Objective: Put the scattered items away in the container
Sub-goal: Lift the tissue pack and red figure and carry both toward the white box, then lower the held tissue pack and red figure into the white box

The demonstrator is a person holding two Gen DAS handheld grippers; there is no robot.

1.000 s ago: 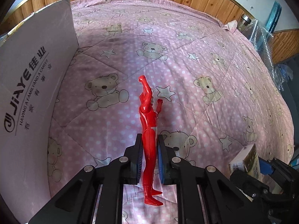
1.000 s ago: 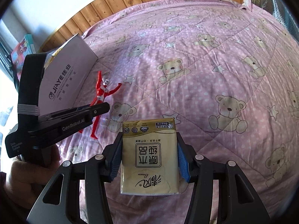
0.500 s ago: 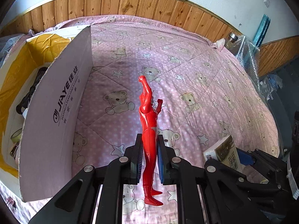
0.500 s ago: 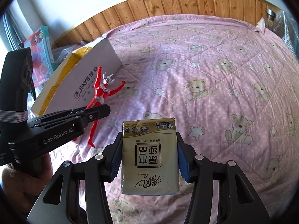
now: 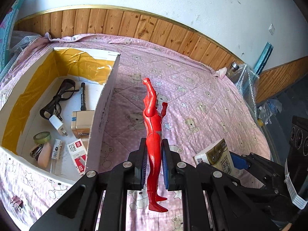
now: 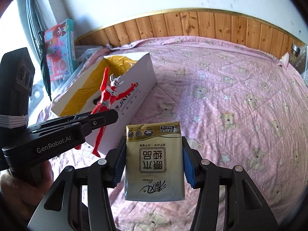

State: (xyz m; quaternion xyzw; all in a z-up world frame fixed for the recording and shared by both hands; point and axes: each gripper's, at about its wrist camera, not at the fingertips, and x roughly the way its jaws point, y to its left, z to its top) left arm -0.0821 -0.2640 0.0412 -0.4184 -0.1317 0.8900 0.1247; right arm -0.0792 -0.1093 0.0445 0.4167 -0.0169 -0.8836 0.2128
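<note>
My left gripper (image 5: 154, 156) is shut on a red toy figure (image 5: 153, 127), held upright above the pink bedspread just right of the white cardboard box (image 5: 104, 104). The box stands open, yellow-lined, with a black cable, a marker, tape and several small packs inside. In the right wrist view the red toy figure (image 6: 107, 100) hangs from the left gripper (image 6: 104, 117) in front of the white cardboard box (image 6: 142, 82). My right gripper (image 6: 153, 152) is shut on a gold tissue pack (image 6: 153, 163), also seen as the tissue pack (image 5: 217, 156) at the right of the left wrist view.
The bed's pink bear-print cover (image 6: 231, 105) spreads right of the box. Wooden panelling (image 5: 134, 25) lines the wall behind. A bubble-wrapped bottle (image 5: 235, 69) sits at the far bed corner. A colourful toy carton (image 6: 59, 48) leans by the window. A small clip (image 5: 16, 204) lies near the box's front.
Both grippers have risen with their loads, and the left one has come over toward the box. The box's inside and its contents now show; both grips are unchanged.
</note>
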